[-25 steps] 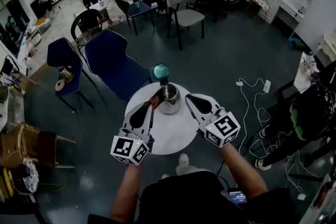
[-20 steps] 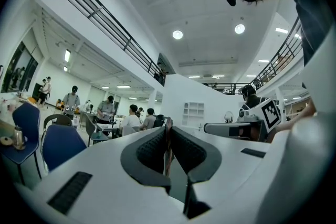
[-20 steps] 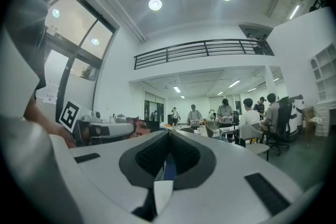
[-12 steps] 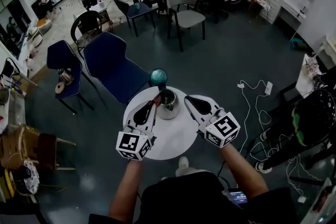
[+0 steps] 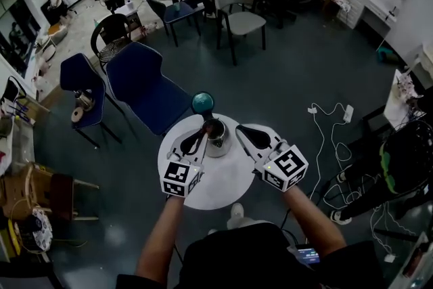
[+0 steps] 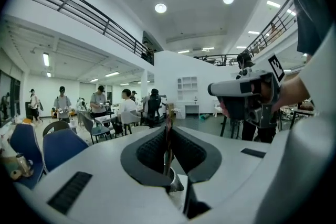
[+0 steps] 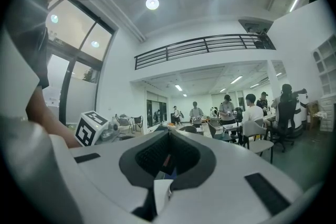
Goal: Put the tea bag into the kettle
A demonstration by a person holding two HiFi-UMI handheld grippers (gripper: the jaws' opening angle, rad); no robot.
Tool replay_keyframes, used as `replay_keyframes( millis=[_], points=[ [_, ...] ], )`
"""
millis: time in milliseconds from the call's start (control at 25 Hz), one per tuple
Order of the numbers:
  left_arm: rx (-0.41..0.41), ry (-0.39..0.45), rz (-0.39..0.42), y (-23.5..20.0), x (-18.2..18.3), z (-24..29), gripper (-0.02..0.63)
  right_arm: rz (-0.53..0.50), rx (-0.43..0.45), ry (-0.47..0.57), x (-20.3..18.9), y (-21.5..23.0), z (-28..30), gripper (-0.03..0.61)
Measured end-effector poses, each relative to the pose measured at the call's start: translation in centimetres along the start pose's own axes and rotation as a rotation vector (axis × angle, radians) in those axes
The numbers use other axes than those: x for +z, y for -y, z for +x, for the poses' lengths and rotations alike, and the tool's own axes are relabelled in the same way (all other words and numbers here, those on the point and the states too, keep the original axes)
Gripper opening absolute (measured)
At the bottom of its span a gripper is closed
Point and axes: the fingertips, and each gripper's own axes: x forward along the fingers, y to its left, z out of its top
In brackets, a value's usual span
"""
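A steel kettle (image 5: 219, 141) stands open at the far side of the round white table (image 5: 216, 179). My left gripper (image 5: 201, 134) is shut on a thin brownish tea bag (image 5: 209, 124), which hangs at the kettle's near-left rim over its mouth. In the left gripper view the tea bag (image 6: 168, 128) is a narrow strip pinched between the jaws of the left gripper (image 6: 169, 132), with the kettle rim (image 6: 177, 184) just below. My right gripper (image 5: 239, 129) hovers to the right of the kettle, jaws together and holding nothing; in its own view the right gripper (image 7: 168, 134) shows only the room beyond.
A teal round lid (image 5: 202, 103) sits at the table's far edge behind the kettle. Blue chairs (image 5: 145, 81) stand close on the far left. Cables and a power strip (image 5: 344, 112) lie on the floor to the right. People sit at tables far back.
My left gripper has moved forward and right, carrying the tea bag from beside the kettle to over its mouth. The right gripper has barely shifted.
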Motion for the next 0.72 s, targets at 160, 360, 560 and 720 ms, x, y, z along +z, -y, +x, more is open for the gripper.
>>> replay_keyframes(
  millis=[160, 360, 560, 720],
  points=[
    [-0.005, -0.068, 0.065, -0.7, -1.5, 2.7, 0.038, 0.005, 0.004, -0.004, -0.4, 1.3, 0.1, 0.018],
    [0.015, -0.113, 0.075, -1.9, -2.7, 5.2, 0.038, 0.014, 0.002, -0.011, -1.1, 2.5, 0.7, 0.018],
    [-0.013, -0.174, 0.111, -2.3, -4.2, 7.0, 0.038, 0.019, 0.004, -0.016, -1.4, 3.5, 1.8, 0.018],
    [-0.025, -0.240, 0.177, -2.9, -5.9, 8.1, 0.038, 0.022, 0.005, -0.019, -1.8, 4.4, 2.6, 0.018]
  ],
)
